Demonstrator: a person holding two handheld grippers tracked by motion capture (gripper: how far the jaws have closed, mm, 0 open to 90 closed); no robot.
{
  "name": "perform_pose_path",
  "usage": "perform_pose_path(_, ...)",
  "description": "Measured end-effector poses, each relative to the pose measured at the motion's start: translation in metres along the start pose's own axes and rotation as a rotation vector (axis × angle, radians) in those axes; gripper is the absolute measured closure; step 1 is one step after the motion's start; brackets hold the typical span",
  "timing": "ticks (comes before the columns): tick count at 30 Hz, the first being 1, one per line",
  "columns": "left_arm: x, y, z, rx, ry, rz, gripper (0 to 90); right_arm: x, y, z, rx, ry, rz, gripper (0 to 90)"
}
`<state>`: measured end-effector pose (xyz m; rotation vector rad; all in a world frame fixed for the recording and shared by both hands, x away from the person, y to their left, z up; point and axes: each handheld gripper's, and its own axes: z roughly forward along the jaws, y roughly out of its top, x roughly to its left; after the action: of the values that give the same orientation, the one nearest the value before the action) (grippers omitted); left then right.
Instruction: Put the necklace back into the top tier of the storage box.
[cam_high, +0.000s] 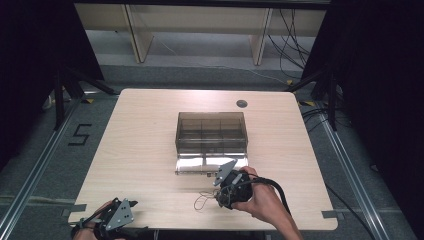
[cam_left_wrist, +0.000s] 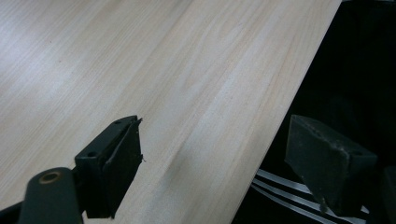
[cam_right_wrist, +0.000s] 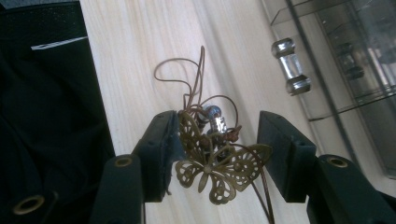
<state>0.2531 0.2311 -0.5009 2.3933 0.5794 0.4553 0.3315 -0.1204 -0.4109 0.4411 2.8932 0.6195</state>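
The right gripper (cam_right_wrist: 217, 140) held its jaws apart around a brass filigree butterfly pendant (cam_right_wrist: 219, 165) on brown cord, while the left gripper (cam_left_wrist: 215, 158) sat open-jawed over the pale wooden table (cam_left_wrist: 163, 70).

High cam looks fwd/down over whole counter (cam_high: 150, 130). Each tongs cam sits close, looking along its own jaws; all share the counter top.
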Motion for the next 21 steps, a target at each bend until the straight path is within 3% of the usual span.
perform_pose_path(3,0.0,0.0,0.0,0.0,0.0,0.0,18.0,-0.002,0.003,-0.004,0.007,0.014,0.0,48.9)
perform_pose_path(4,0.0,0.0,0.0,-0.001,-0.001,-0.001,18.0,-0.004,0.006,-0.009,-0.001,0.007,-0.026,48.9)
perform_pose_path(9,0.0,0.0,0.0,-0.007,0.001,-0.007,18.0,-0.005,0.016,-0.022,0.002,0.014,-0.021,48.9)
perform_pose_path(10,0.0,0.0,0.0,-0.007,0.002,-0.007,18.0,-0.007,0.019,-0.025,-0.005,0.018,-0.043,48.9)
perform_pose_path(12,0.0,0.0,0.0,-0.007,-0.002,-0.008,18.0,-0.007,0.021,-0.029,0.006,0.028,-0.029,48.9)
perform_pose_path(14,0.0,0.0,0.0,-0.009,0.001,-0.009,18.0,-0.011,0.03,-0.039,-0.01,0.025,-0.078,48.9)
perform_pose_path(15,0.0,0.0,0.0,-0.009,0.001,-0.009,18.0,-0.011,0.032,-0.043,-0.01,0.023,-0.052,48.9)
perform_pose_path(17,0.001,0.0,0.0,-0.008,-0.01,-0.01,18.0,-0.013,0.038,-0.052,-0.017,0.025,-0.049,48.9)
perform_pose_path(21,0.001,0.0,0.0,-0.007,-0.001,-0.008,18.0,-0.018,0.048,-0.064,-0.028,-0.017,-0.061,48.9)
